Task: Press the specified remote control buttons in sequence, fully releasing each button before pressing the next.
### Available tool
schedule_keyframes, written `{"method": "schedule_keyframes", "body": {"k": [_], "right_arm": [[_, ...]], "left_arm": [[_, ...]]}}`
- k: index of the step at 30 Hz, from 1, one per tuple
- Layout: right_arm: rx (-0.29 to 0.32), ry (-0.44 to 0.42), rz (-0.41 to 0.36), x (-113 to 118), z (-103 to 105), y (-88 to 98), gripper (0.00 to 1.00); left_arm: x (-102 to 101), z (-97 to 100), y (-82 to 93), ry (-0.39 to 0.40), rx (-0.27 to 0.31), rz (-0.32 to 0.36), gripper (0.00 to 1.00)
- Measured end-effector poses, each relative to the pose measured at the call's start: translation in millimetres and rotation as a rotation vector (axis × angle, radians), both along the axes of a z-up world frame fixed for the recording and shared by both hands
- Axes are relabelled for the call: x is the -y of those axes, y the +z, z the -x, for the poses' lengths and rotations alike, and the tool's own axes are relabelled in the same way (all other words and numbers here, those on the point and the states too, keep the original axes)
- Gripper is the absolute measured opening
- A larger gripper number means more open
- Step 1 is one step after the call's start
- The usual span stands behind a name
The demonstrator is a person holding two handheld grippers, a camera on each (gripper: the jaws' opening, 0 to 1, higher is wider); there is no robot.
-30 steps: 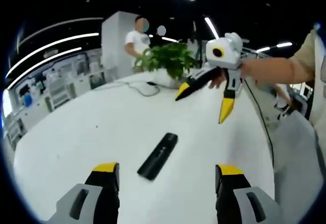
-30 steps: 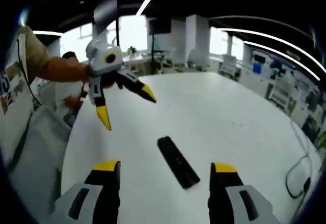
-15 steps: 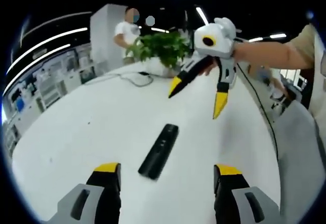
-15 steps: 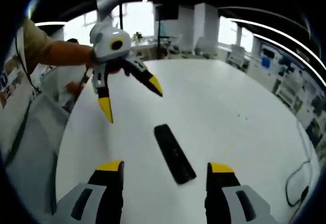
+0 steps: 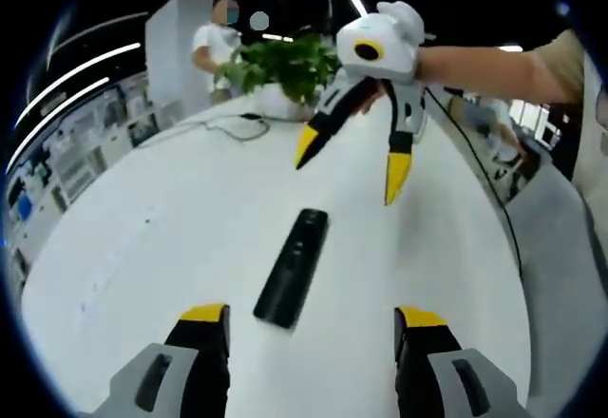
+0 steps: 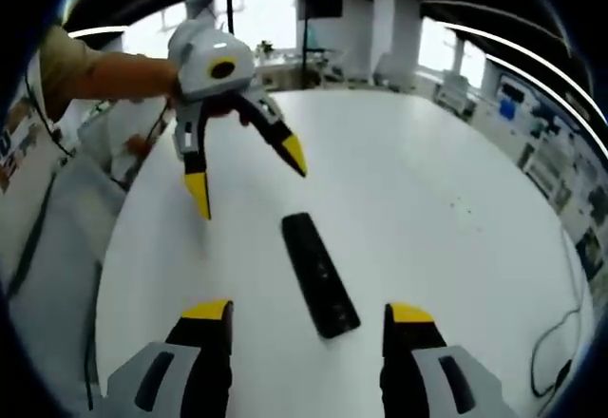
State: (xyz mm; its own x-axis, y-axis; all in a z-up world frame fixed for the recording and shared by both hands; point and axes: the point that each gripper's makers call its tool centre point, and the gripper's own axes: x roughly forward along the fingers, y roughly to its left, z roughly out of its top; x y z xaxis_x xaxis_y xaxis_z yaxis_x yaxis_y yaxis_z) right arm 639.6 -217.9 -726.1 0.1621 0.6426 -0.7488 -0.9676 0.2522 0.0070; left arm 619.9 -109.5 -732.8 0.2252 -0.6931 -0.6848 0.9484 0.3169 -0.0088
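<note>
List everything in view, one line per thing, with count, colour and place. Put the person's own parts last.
remote control: one, black, flat on the table between the two grippers
table: one, white, round-edged
potted plant: one, green, far edge of the table
cable: one, dark, on the table near the plant
bystander: one, white shirt, behind the table
left gripper: one, grey with yellow tips, open, above the remote's near end
right gripper: one, same colours, open
sleeve: tan, on the arm holding the right gripper
</note>
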Motion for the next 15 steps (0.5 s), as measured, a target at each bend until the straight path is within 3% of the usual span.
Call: {"method": "schedule_keyframes", "body": {"k": [15], "right_arm": [[-0.031, 0.059, 0.114, -3.3, -12.6, -29.4, 0.59]], "left_arm": [[8.1, -23.3, -17.2, -0.045, -0.028, -0.062, 0.68]]}}
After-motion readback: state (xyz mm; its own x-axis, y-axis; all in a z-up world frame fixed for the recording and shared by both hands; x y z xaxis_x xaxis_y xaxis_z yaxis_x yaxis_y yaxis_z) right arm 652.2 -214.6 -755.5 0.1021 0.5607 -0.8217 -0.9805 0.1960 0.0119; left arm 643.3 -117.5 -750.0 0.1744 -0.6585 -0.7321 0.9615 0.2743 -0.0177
